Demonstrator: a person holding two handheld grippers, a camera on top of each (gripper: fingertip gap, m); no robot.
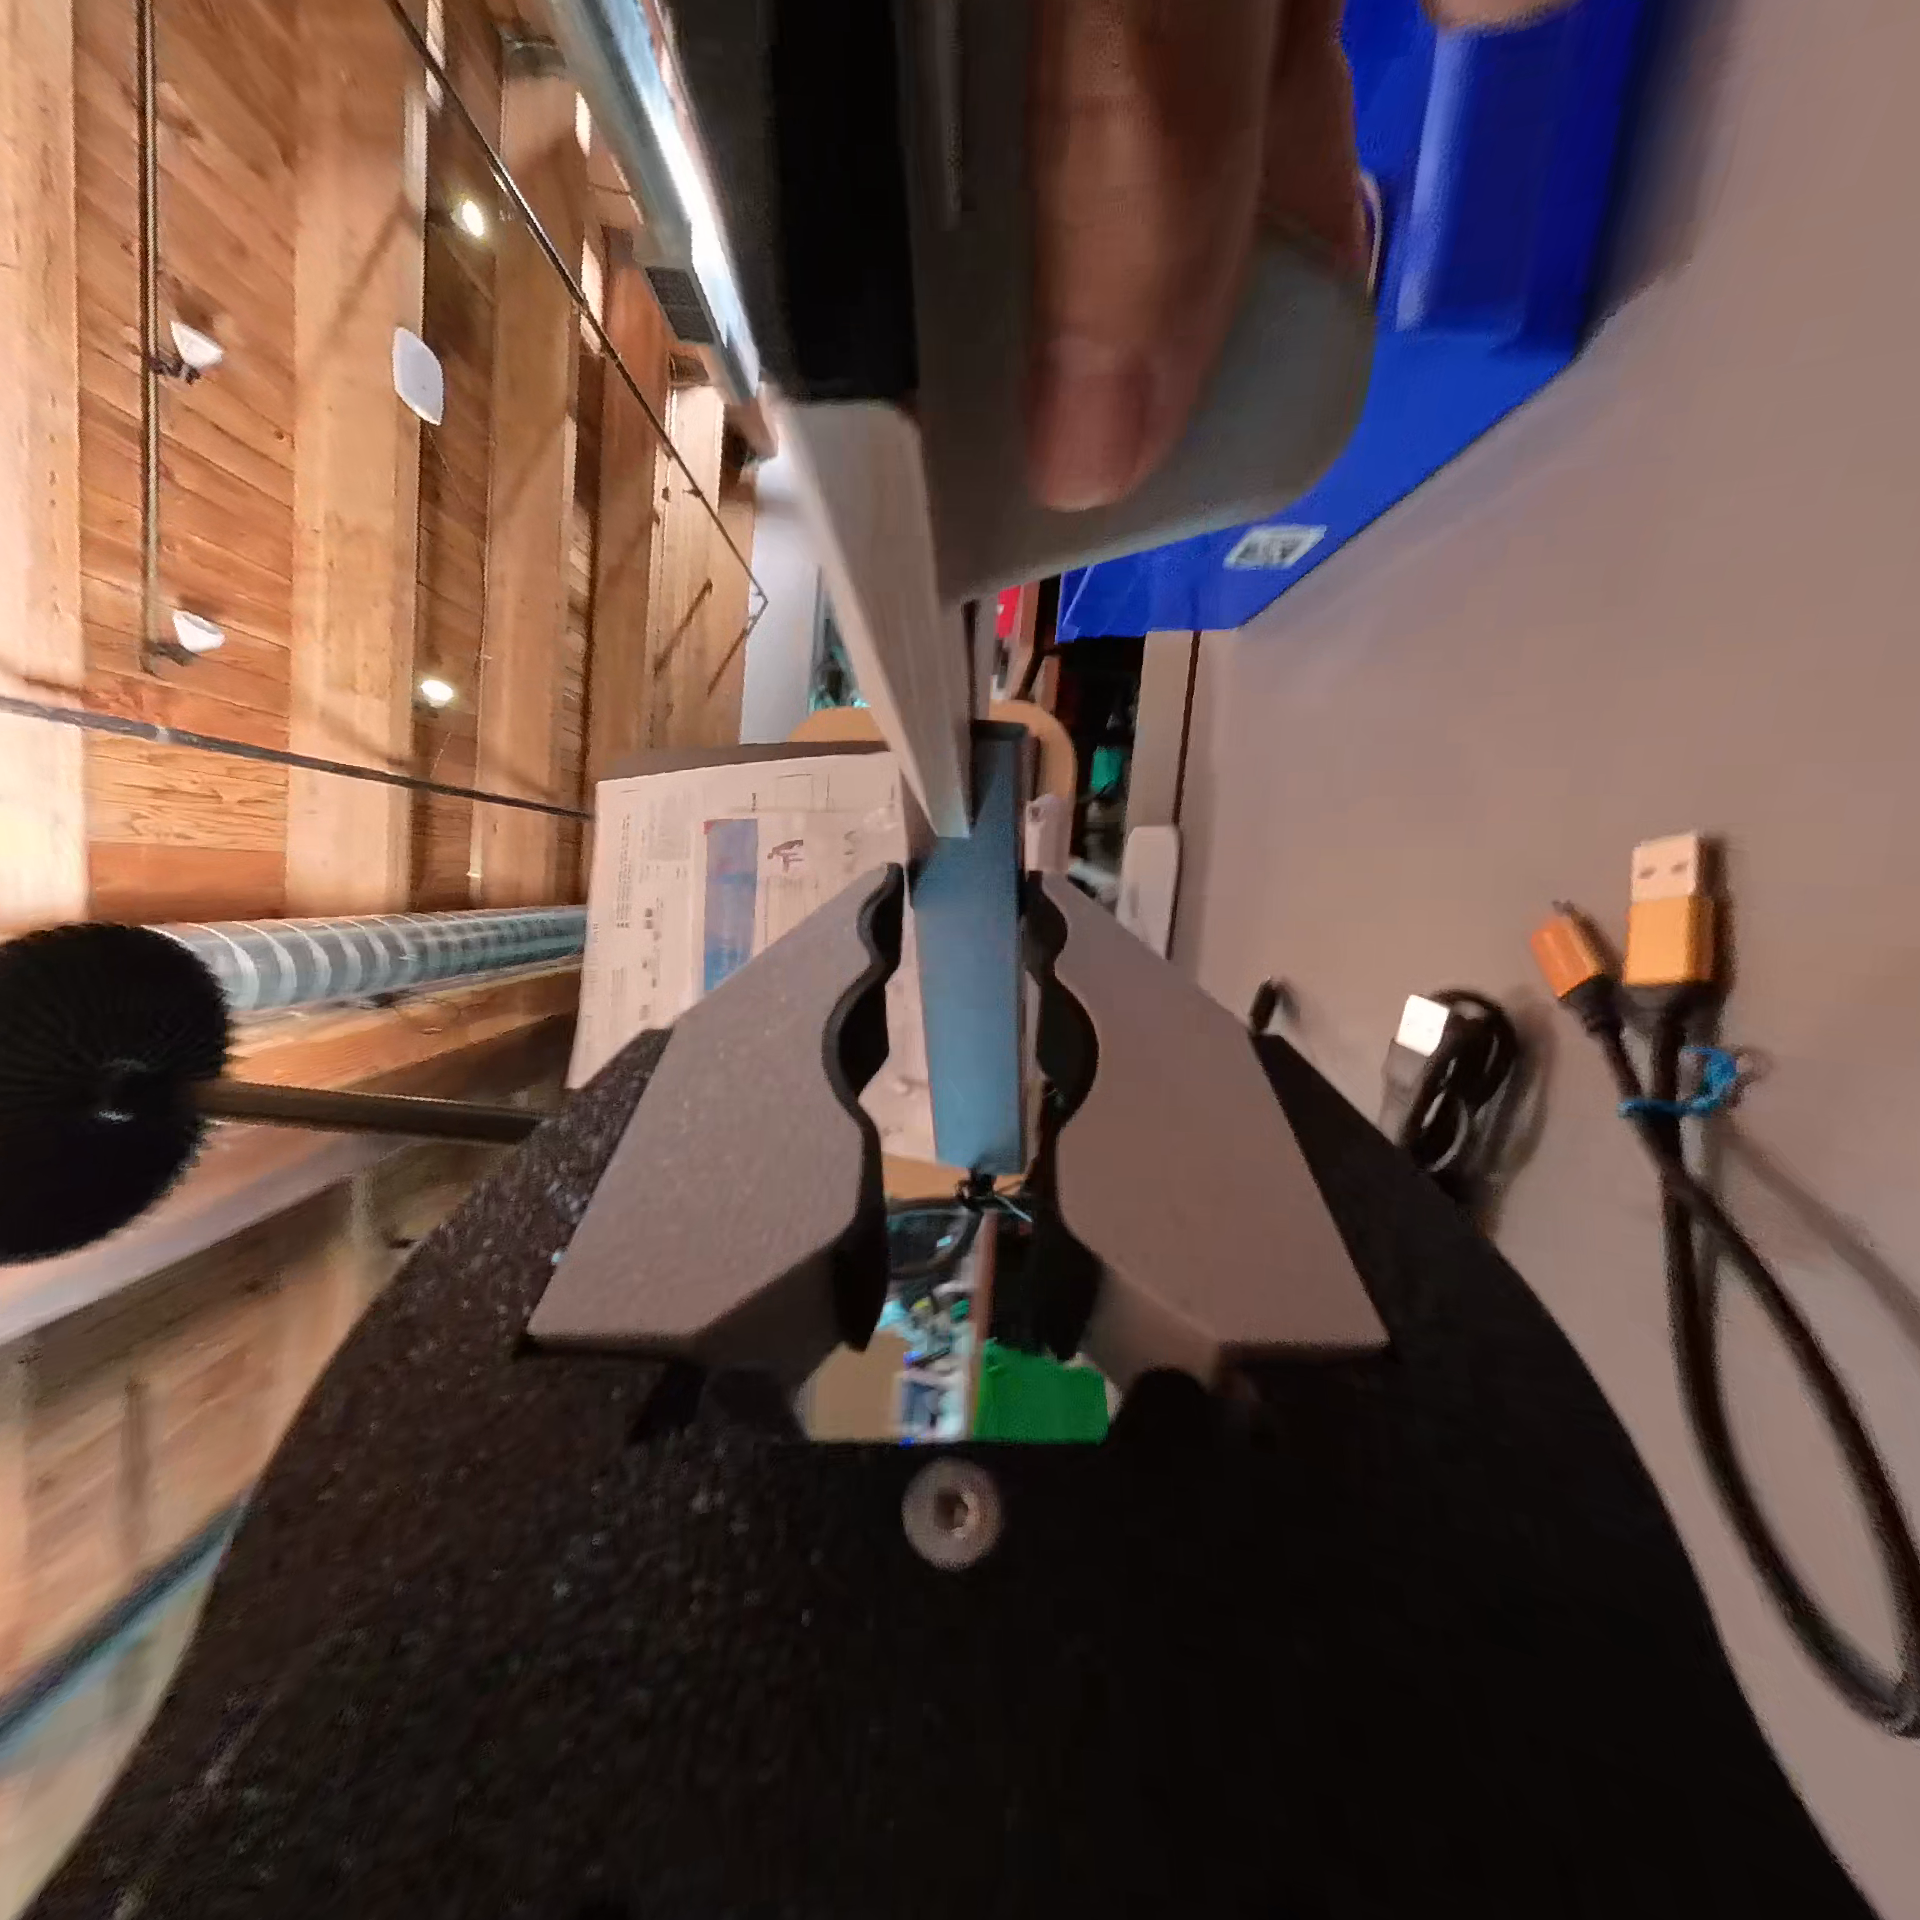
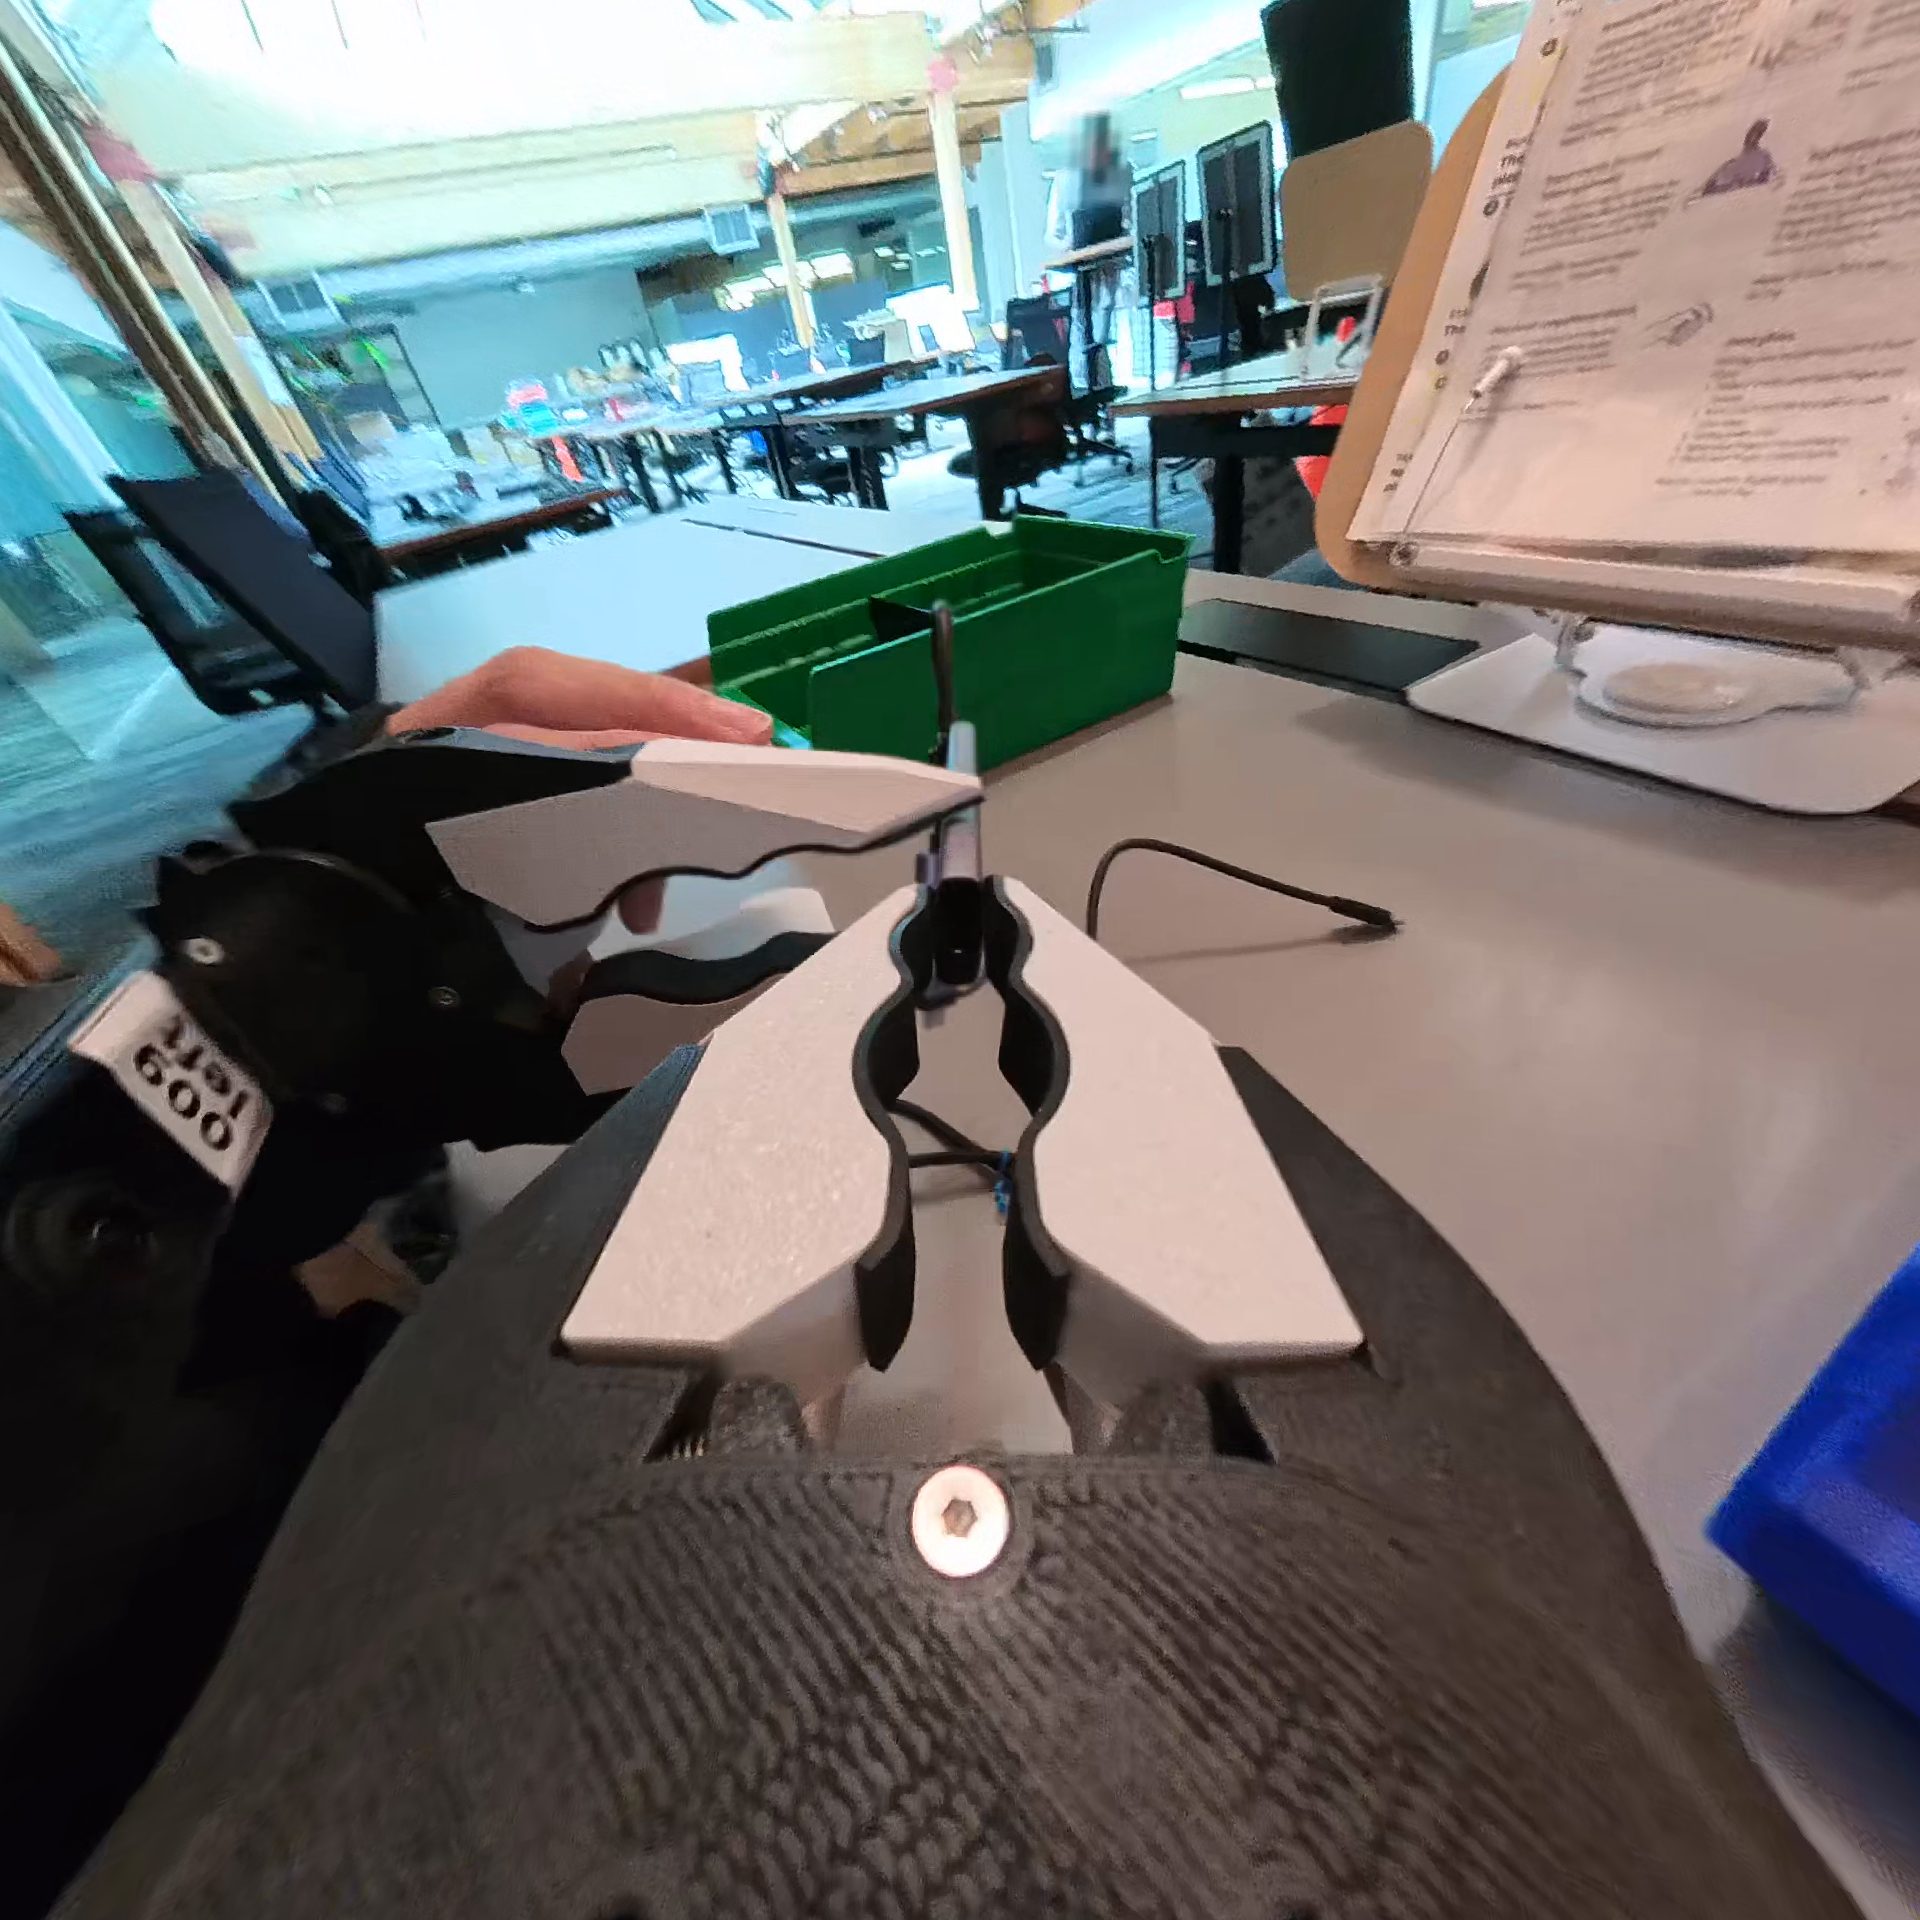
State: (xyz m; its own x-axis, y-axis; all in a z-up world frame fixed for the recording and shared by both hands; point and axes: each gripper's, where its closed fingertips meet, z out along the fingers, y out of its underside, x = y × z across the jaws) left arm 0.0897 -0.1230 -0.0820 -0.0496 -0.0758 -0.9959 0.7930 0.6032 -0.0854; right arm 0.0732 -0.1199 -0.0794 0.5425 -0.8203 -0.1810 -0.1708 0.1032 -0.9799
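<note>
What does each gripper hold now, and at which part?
Both pinch one slim dark piece: right gripper at its near end, left gripper farther along it.

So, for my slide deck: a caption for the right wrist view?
Right tool grips a black plug above a grey table, green bin behind.

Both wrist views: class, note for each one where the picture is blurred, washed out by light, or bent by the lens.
Left wrist view: rolled sideways, the hand and blue bin up close are smeared, while the left gripper fingers stay crisp. Right wrist view: the ceiling at top left is blown out white, the paper stand is soft, and the table edges bow from the wide lens.
</note>
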